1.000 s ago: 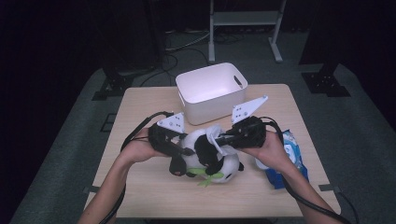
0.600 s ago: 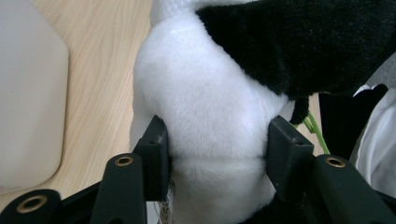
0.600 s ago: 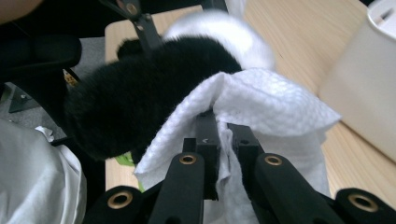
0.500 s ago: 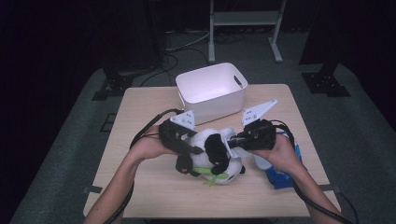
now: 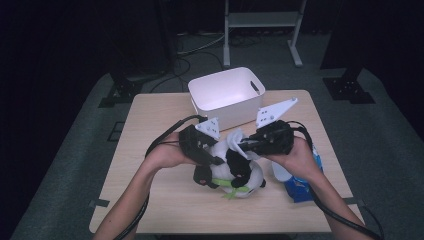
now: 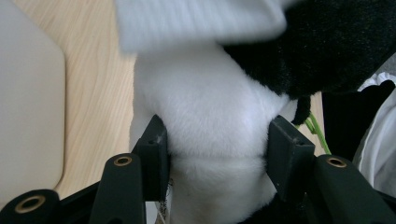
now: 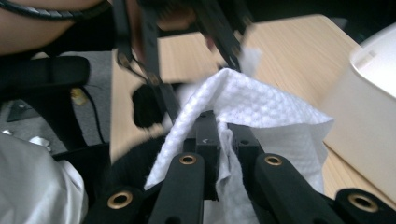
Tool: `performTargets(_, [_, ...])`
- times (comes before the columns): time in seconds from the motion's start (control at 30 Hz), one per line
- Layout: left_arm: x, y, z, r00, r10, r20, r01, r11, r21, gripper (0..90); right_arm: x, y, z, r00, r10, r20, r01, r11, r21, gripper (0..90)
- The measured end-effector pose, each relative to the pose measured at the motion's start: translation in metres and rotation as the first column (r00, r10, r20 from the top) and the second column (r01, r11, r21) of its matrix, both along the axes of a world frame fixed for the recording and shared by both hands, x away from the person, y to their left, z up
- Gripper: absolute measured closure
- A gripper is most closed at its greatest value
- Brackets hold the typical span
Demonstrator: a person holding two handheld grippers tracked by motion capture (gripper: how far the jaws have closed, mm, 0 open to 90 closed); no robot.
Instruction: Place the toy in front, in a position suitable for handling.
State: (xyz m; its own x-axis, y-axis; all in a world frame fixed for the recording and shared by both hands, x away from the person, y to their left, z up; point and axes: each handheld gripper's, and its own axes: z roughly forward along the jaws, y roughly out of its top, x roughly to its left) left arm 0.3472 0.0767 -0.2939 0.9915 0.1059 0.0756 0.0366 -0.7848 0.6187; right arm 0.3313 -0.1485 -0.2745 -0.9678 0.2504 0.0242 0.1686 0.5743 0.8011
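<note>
High view: plush panda (image 5: 235, 172) lying on the counter (image 5: 160, 130) just in front of the white bin (image 5: 227, 95), clamped at its near side by the left gripper (image 5: 216, 159), with the right gripper (image 5: 245, 144) coming in from the other side and pinching a white paper towel (image 5: 235, 140) right above the toy. Left gripper view: both pads pressed into the white fur of the panda (image 6: 210, 121), fur bulging between them, so a firm hold, jaws recently eased a touch yet not let go. Right gripper view: jaws clenched tight on a fold of the paper towel (image 7: 252, 112), sheet draped over the tips, bin wall (image 7: 369, 121) off to one side. Blue packet (image 5: 302, 180) resting beside the right hand. Probably mid-job: toy secured, towel fetched and brought to it; wiping itself looks barely begun or just starting, with towel disposal and release of the toy left to do.
</note>
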Motion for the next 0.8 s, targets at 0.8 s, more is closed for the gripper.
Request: performTargets(0.8, [0.004, 0.005, -0.014, 0.998, 0.037, -0.051, -0.048, 0.9693, -0.241, 34.9, 0.001, -0.017, -0.018, 0.9986, -0.015, -0.052, 0.013, 0.9994, -0.031, 84.8])
